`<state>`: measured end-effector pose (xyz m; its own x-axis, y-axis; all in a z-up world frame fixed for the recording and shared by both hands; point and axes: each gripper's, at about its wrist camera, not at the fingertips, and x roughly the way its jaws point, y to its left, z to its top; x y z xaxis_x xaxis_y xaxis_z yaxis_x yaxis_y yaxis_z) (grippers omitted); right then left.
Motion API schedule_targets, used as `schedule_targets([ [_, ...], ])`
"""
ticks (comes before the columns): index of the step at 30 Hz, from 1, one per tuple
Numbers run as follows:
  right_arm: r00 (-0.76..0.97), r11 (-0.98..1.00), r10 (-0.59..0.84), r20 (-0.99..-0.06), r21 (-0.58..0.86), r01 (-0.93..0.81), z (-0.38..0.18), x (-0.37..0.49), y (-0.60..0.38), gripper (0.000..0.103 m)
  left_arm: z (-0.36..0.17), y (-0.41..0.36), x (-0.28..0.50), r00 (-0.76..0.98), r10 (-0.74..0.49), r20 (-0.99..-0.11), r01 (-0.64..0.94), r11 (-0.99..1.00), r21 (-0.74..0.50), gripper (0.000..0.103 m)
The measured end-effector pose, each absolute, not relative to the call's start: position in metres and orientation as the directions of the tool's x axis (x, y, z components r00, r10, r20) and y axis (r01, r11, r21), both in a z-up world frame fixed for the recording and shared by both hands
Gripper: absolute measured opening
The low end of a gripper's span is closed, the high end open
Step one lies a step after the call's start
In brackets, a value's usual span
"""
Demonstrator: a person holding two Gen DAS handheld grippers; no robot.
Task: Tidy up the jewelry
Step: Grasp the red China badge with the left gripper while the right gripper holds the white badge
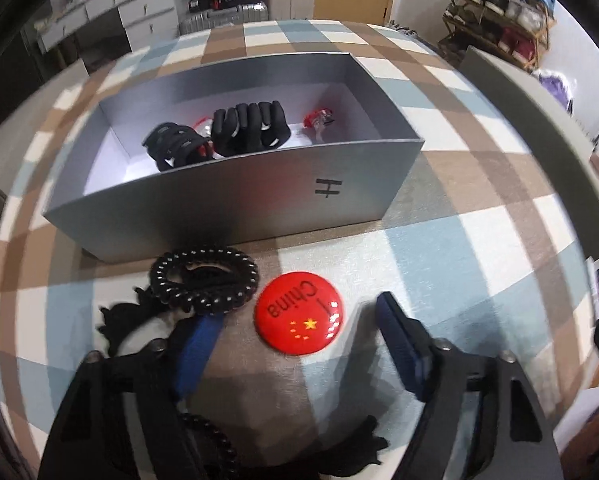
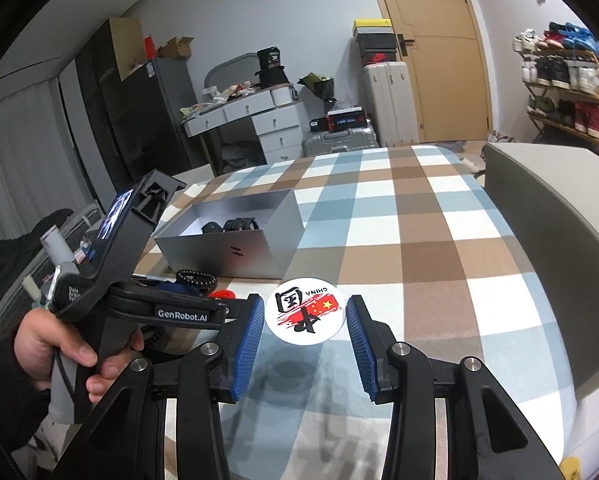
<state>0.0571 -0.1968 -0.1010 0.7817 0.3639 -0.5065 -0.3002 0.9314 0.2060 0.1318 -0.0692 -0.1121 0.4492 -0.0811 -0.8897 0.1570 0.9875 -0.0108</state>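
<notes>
A grey open box [image 1: 235,196] stands on the checked cloth and holds black hair clips [image 1: 251,128] and a red item [image 1: 318,118]. In front of it lie a black spiral hair tie [image 1: 203,282] and a red China badge [image 1: 301,312]. My left gripper [image 1: 299,322] is open, its fingers on either side of the red badge, the left finger under the hair tie. My right gripper [image 2: 305,316] is open around a white China badge [image 2: 304,310] on the cloth. The box also shows in the right wrist view [image 2: 227,248].
A grey box lid [image 2: 547,248] stands at the right of the table. A black lacy item [image 1: 119,316] lies beside the hair tie. The left hand-held gripper body [image 2: 131,264] is at the left of the right wrist view. Furniture and a shoe rack [image 2: 567,84] stand behind.
</notes>
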Motion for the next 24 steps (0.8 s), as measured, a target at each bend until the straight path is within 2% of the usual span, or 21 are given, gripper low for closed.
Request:
schedule_targets([
  [3, 0.783, 0.932, 0.362, -0.506, 0.209, -0.296, -0.102, 0.056, -0.199, 0.042, -0.11, -0.067, 0.126, 0.461, -0.084, -0.883, 0.161, 0.987, -0.01, 0.058],
  [5, 0.784, 0.932, 0.362, -0.504, 0.211, -0.295, -0.102, 0.055, -0.2, 0.042, -0.109, -0.067, 0.127, 0.463, -0.089, -0.882, 0.173, 0.985, -0.009, 0.045],
  [7, 0.782, 0.928, 0.371, -0.501, 0.216, -0.302, -0.103, 0.053, -0.199, 0.042, -0.109, -0.067, 0.129, 0.462, -0.093, -0.882, 0.179, 0.984, -0.009, 0.038],
  [18, 0.772, 0.922, 0.387, -0.503, 0.225, -0.316, -0.102, 0.052, -0.195, 0.042, -0.106, -0.061, 0.111, 0.447, -0.135, -0.884, 0.203, 0.978, -0.046, 0.038],
  [24, 0.763, 0.912, 0.41, -0.5, 0.222, -0.344, -0.096, 0.053, -0.186, 0.042, -0.076, -0.048, 0.09, 0.498, -0.177, -0.849, 0.237, 0.969, -0.063, 0.038],
])
